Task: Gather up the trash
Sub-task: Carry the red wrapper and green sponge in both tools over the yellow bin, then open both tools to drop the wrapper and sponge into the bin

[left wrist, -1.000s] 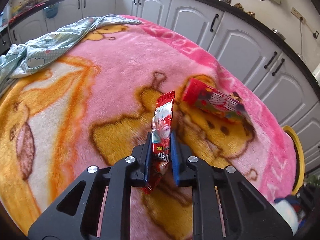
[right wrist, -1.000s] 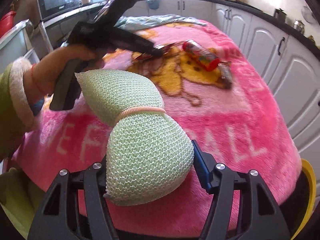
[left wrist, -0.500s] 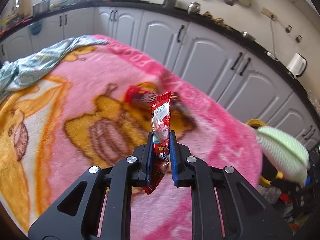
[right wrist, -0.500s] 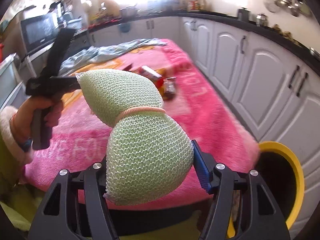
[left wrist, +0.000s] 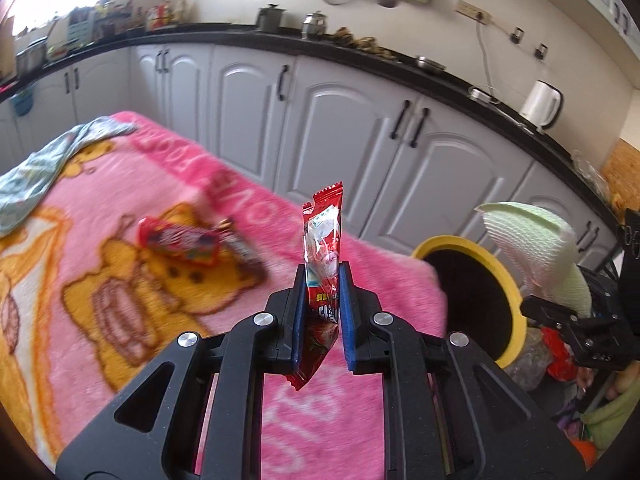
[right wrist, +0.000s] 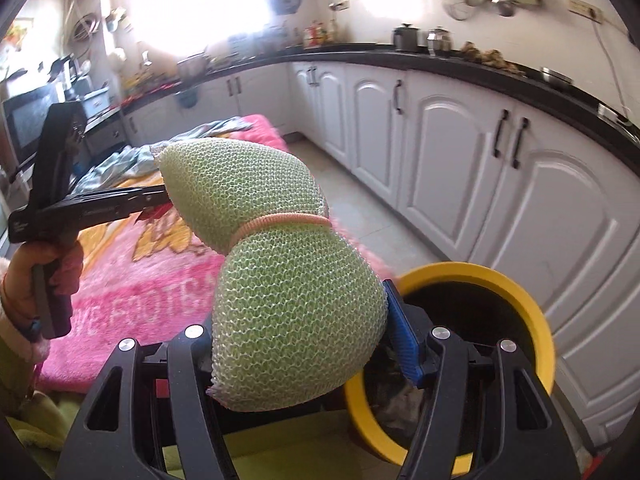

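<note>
The left claw [left wrist: 323, 270] is closed tight on a red candy wrapper [left wrist: 323, 240] — a long, narrow, glossy sachet with a clear crinkled window in its middle and a saw-toothed top edge. It stands almost upright between the blue pads, its lower end hanging below them. The right claw [right wrist: 298, 316] stands fairly wide, its pads pressed against a pale green mesh scrubber [right wrist: 280, 272], a knitted, puffy thing cinched at the waist by a pink elastic band [right wrist: 280, 222] so that it bulges into two lobes.

The landmark is the yellow-rimmed bin [left wrist: 504, 276], round, with a dark inside. In the left wrist view the wrapper is to the left of the bin and the scrubber [left wrist: 536, 248] just to the right of its rim. On the fleecy pink blanket [left wrist: 120, 240], well left of the bin, lie a second red packet [left wrist: 178, 242] and a blurred dark wrapper [left wrist: 244, 248] touching it, and farther off a crumpled pale blue cloth [left wrist: 44, 168].

Only the right wrist view shows the person's hand [right wrist: 44, 276] around the left claw's handle, a fuzzy cuff at the wrist, and the bin [right wrist: 532, 308] from above, just right of the scrubber, with crumpled trash in it. Only the left wrist view shows the white kettle [left wrist: 540, 104] on the black counter behind the bin.
</note>
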Tool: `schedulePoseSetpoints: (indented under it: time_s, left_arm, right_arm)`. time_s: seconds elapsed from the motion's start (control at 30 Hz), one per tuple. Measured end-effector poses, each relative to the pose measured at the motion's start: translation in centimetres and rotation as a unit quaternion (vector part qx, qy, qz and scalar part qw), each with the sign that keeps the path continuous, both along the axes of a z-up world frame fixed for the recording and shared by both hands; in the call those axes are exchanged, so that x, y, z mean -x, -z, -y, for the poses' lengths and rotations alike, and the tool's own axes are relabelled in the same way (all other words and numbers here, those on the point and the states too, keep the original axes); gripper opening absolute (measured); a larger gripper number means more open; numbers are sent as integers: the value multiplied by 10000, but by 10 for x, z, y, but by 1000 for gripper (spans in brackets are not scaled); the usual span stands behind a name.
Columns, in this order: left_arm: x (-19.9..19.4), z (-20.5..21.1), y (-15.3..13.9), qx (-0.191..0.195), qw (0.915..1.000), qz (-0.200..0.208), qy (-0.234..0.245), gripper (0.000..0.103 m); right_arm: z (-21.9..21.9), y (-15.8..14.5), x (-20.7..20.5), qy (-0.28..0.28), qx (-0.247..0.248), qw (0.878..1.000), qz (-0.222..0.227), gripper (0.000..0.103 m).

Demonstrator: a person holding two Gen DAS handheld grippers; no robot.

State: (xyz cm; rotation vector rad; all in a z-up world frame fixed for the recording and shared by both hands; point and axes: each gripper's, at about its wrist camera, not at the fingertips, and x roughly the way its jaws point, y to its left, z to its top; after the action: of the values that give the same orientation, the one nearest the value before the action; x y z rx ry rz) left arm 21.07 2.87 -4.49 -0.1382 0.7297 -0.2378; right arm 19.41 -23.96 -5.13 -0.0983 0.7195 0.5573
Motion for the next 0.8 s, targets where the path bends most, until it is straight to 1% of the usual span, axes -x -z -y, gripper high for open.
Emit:
schedulePoseSetpoints:
  time_s: [0.2, 0.3, 0.4, 0.63, 0.8]
  left_arm:
    - [-6, 36, -8, 48, 9994, 87, 343, 10]
    - [-11, 53, -9, 87, 9987, 85, 495, 10]
    - [-17, 72, -8, 132, 9976, 71, 680, 10]
    - [-29, 122, -1, 197, 9935, -40, 1117, 10]
    - [-39, 156, 12, 229, 9898, -209, 1392, 11]
  right_arm:
    - [34, -2, 1, 391, -78, 9992, 32, 61]
    - [53, -3, 3, 627, -62, 9980, 102, 61]
    - [70, 1, 4, 827, -125, 9965, 65, 62]
    - [112, 16, 1, 1374, -298, 9899, -199, 63]
    - [135, 30, -4, 1643, -465, 9844, -435, 64]
